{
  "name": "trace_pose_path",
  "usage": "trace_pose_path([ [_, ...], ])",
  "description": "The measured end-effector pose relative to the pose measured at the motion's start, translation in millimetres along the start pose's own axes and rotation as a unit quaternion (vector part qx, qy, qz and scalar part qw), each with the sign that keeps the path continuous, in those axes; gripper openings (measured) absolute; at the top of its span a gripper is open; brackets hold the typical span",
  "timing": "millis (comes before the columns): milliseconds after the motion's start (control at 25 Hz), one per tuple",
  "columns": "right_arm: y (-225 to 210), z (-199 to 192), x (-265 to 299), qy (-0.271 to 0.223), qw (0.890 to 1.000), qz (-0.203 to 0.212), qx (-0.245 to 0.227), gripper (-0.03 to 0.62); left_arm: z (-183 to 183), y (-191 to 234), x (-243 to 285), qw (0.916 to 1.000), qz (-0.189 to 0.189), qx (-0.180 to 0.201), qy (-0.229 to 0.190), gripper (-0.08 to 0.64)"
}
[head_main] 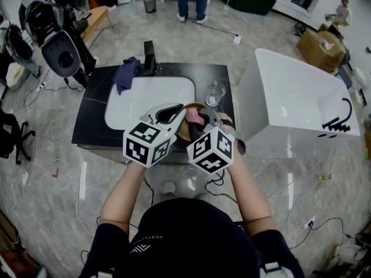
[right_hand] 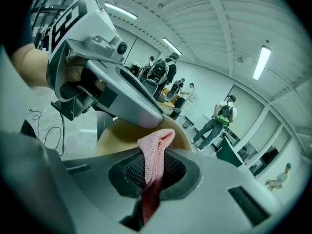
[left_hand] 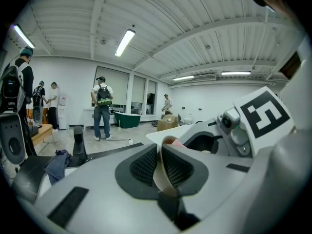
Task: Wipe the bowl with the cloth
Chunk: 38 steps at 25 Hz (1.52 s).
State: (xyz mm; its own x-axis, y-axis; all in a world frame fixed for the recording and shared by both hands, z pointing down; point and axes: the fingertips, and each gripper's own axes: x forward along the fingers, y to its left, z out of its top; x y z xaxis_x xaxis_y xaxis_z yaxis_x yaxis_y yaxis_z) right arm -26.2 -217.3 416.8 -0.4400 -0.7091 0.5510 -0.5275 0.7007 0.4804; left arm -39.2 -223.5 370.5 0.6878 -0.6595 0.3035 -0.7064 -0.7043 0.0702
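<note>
Closest to the person, the left gripper point(left_hand: 161, 155) has its fingers point(left_hand: 139, 167) closed tight on the rim of the thin-walled tan round bowl point(left_hand: 165, 184). The wall stands edge-on between the ribbed pads, so the bowl is carried in the air by its rim rather than resting on anything. That pinch leaves the rest of it bare for wiping.

Just beside it, the right gripper point(right_hand: 153, 167) is clamped on the pink knitted cloth point(right_hand: 155, 152). The cloth is folded double, and its long axis runs out along the fingers, with the rounded fold poking past the tips towards the bowl. A darker tail of it trails back between the pads. The fold sits against or just short of the bowl's tan surface; I cannot tell whether they touch. Presenting the fold first looks like the way to press a padded edge onto the bowl.

The bowl is round, with no long axis. It is tipped up on its side instead of sitting level, and its broad curved face is turned to the right gripper. Both tools meet over the near edge of the white sink basin point(head_main: 139, 97), set in the dark stone worktop point(head_main: 95, 114).

Further off, a clear drinking glass point(head_main: 214, 94) stands right of the basin. A blue-grey rag point(head_main: 126, 73) lies beside the black tap point(head_main: 149, 55), and beyond them is a white bathtub point(head_main: 301, 91).
</note>
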Motion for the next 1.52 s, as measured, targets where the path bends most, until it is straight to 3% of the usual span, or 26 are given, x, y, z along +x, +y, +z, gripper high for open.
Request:
trace_pose_path([
  [240,-0.1,1.1,0.8,0.002,1.0,0.005,-0.001,0.043,4.3,-2.7,-0.1,1.0,-0.003,0.003,-0.007,0.029],
  [920,41.7,-2.0,-4.4,0.01,0.993,0.091,-0.081,0.043,1.0,-2.4,-5.0,1.0,0.004,0.001,-0.007,0.029],
  [1360,57.5,-3.8,-11.0,-0.008,0.986,0.146,-0.078,0.043,-13.3,3.4,-3.6,0.9999,0.014,-0.002,0.006,0.026],
  [1520,58.7,0.2,-16.6,-0.031,0.983,0.171,-0.054,0.043,-16.5,7.8,-1.2,0.9998,0.02,0.002,0.009,0.023],
])
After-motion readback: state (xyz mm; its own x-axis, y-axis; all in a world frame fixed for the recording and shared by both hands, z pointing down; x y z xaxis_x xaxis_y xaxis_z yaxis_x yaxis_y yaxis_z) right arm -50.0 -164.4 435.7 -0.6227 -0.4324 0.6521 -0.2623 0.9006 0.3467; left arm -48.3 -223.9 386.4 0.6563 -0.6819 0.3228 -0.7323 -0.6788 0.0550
